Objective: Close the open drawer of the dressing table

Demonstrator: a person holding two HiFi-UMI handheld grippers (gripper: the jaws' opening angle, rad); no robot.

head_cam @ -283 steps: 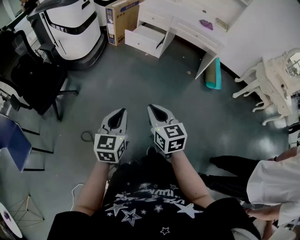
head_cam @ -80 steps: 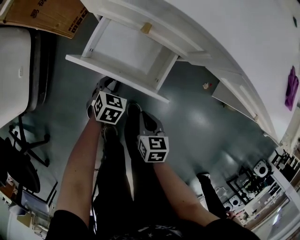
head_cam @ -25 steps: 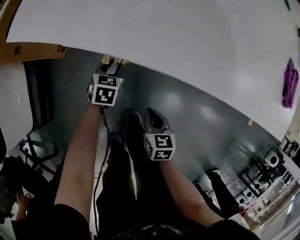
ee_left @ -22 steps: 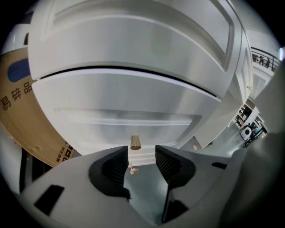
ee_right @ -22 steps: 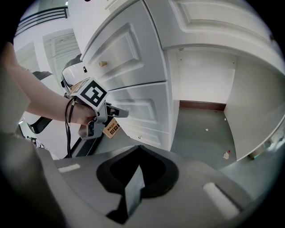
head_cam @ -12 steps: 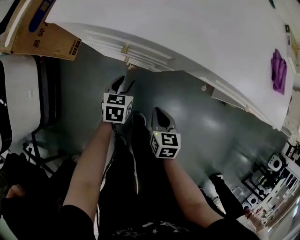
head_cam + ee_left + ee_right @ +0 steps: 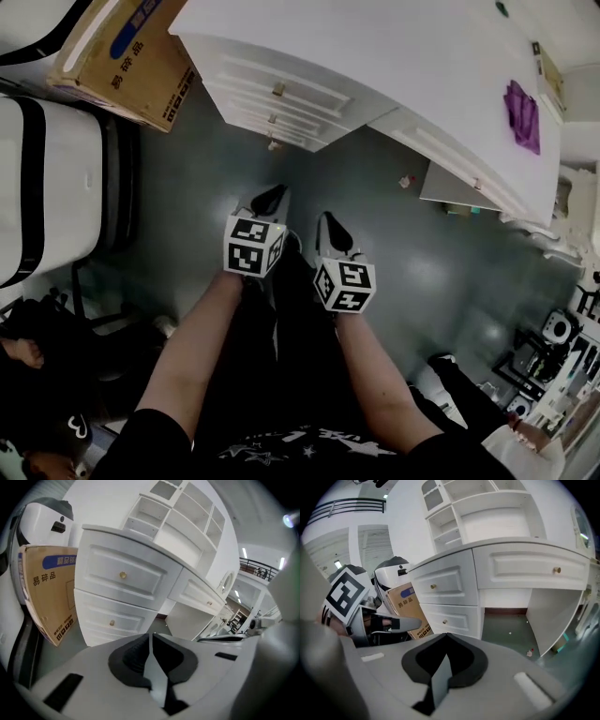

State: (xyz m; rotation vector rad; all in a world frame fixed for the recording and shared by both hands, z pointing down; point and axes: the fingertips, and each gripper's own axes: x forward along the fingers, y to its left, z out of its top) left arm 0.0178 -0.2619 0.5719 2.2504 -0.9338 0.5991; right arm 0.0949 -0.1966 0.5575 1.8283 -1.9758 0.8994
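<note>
White panelled dressing table (image 7: 375, 47): drawers (image 7: 309, 101) with round gold knobs (image 7: 123, 575) all shut. Left gripper (image 7: 272, 199) jaws closing, empty; right gripper (image 7: 333, 230) clenched, empty.

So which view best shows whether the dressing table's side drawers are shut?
The left gripper view: it faces the drawer fronts close and nearly square, flush with the cabinet. The right gripper view shows them smaller, off to the left. The head view looks steeply down, so they are foreshortened.
</note>
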